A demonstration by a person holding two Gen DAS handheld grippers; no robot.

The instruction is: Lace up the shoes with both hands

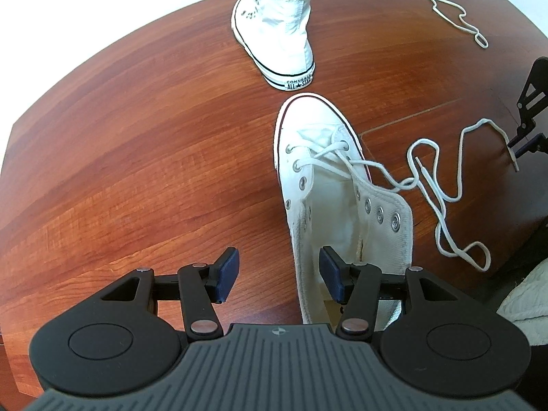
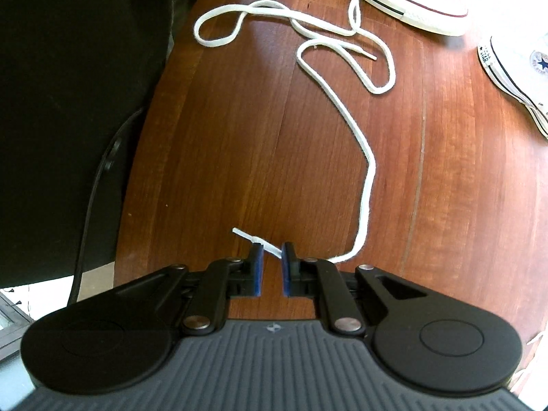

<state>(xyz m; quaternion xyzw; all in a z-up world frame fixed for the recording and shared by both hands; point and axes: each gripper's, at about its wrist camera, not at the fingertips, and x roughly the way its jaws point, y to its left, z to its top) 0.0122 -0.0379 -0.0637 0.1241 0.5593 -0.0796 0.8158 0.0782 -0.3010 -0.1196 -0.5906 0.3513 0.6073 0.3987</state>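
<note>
- White cotton shoelace (image 2: 368,157) tip lies between the right gripper (image 2: 271,260) pads, narrowly apart.
- Left gripper (image 1: 279,274) gapes wide astride white canvas high-top shoe (image 1: 342,185) collar, lower centre.

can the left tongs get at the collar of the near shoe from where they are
Probably yes. The left tongs stand open right over the near shoe, one pad inside its collar and one outside, with nothing between them and the canvas.

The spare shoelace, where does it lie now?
In the left wrist view the spare shoelace lies loose at the table's far right, right of the unlaced shoe.
</note>
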